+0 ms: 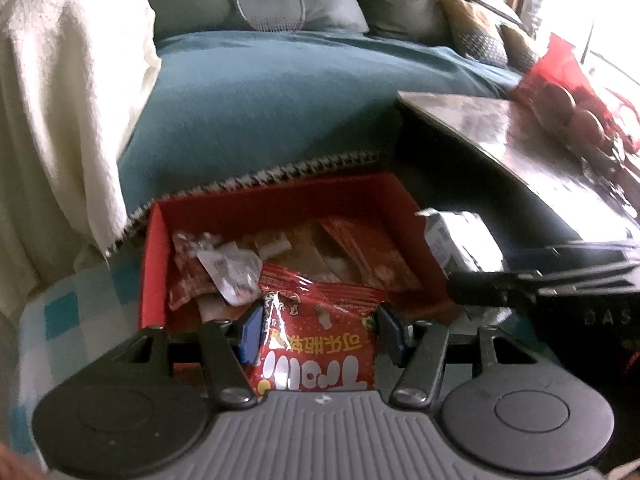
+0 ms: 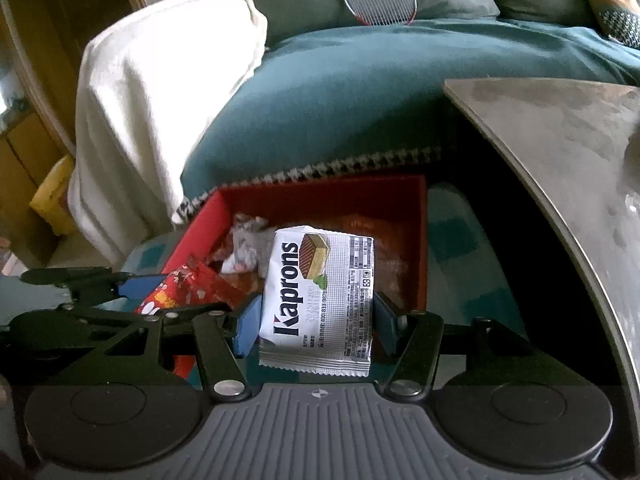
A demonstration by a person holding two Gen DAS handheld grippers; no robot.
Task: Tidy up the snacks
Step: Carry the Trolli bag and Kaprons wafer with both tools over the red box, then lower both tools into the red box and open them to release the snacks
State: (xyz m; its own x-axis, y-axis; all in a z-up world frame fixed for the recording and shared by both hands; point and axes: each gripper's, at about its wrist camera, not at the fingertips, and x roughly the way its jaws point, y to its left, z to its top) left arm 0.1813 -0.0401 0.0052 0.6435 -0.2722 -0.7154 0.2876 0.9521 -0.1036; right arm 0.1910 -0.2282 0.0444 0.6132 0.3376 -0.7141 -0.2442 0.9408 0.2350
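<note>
Left gripper (image 1: pixel 318 330) was clamped on a red snack packet (image 1: pixel 316 340) and right gripper (image 2: pixel 316 320) on a white Kaprons wafer packet (image 2: pixel 320 300), both held above the open red box (image 1: pixel 280 200) of mixed snacks, which sat against the teal sofa blanket (image 1: pixel 260 112) beside a table (image 1: pixel 520 120).

A red snack bag (image 1: pixel 316 328) with white letters hangs just above the near edge of the red box (image 1: pixel 154 264). A silver wafer pack (image 2: pixel 320 300) hangs over the box too.
</note>
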